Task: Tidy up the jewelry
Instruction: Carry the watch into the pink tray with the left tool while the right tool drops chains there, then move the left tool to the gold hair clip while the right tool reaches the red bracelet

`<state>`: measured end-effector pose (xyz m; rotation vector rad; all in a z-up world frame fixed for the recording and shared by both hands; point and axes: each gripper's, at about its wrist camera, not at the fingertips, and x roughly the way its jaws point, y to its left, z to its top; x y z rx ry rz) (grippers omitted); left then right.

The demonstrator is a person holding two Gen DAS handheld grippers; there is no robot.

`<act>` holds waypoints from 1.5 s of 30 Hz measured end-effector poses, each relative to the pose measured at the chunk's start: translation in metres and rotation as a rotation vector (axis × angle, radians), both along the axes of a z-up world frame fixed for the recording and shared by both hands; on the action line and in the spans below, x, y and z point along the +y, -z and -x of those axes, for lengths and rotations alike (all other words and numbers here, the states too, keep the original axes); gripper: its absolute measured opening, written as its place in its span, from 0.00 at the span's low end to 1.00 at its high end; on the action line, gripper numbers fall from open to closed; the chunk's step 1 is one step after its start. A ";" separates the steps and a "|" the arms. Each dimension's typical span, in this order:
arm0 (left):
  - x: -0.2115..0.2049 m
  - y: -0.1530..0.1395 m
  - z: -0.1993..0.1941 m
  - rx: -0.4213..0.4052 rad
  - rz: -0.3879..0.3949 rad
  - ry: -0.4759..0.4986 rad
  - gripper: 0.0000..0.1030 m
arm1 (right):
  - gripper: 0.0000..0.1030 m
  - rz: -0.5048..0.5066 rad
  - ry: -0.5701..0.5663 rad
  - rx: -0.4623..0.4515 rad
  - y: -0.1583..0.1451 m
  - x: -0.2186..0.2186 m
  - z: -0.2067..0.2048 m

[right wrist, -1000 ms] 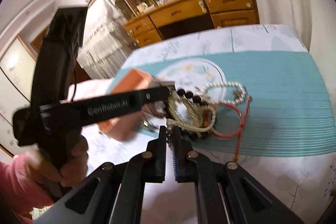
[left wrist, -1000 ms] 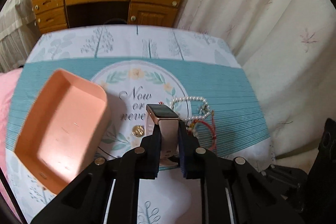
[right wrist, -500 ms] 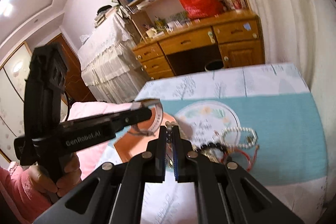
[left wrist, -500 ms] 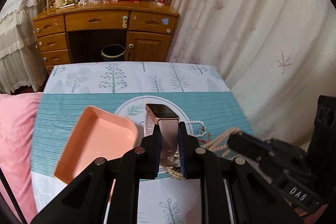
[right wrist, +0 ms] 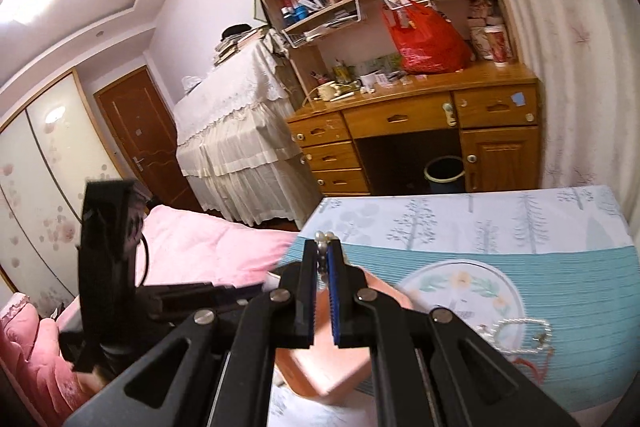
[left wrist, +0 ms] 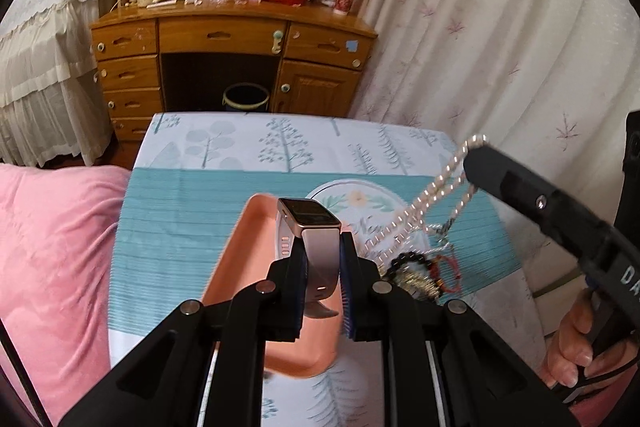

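1. The left tongs [left wrist: 322, 269] pinched the pale strap of a rose-gold smartwatch [left wrist: 310, 223], holding it above a peach tray [left wrist: 240, 267].
2. That tray sat on the table [left wrist: 180, 227], which wore a teal and white cloth; what showed of the tray's floor was bare, though the tongs hid much of it.
3. The right tongs [right wrist: 323, 259] were pressed together on a pearl necklace [left wrist: 436, 187], lifting its strands taut above the table.
4. A heap of jewelry [left wrist: 416, 271], with dark beads and a red cord, lay on the table just right of the tray, outside it.
5. A dark bin [left wrist: 246, 98] stood under the wooden desk [left wrist: 224, 39]; its contents could not be seen.
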<state>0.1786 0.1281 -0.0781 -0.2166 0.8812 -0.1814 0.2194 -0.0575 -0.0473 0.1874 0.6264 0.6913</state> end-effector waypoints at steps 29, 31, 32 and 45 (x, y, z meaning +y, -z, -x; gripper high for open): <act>0.006 0.067 0.029 0.261 0.013 -0.021 0.68 | 0.67 0.376 0.136 0.224 0.080 0.004 0.044; -0.006 0.069 0.035 0.275 -0.034 0.010 0.68 | 0.67 0.425 0.155 0.236 0.088 -0.008 0.052; -0.013 0.069 0.038 0.276 -0.066 0.028 0.68 | 0.67 0.447 0.162 0.242 0.091 -0.014 0.056; -0.125 0.085 0.048 0.393 -0.238 0.196 0.68 | 0.67 0.849 0.108 0.101 0.128 -0.082 0.077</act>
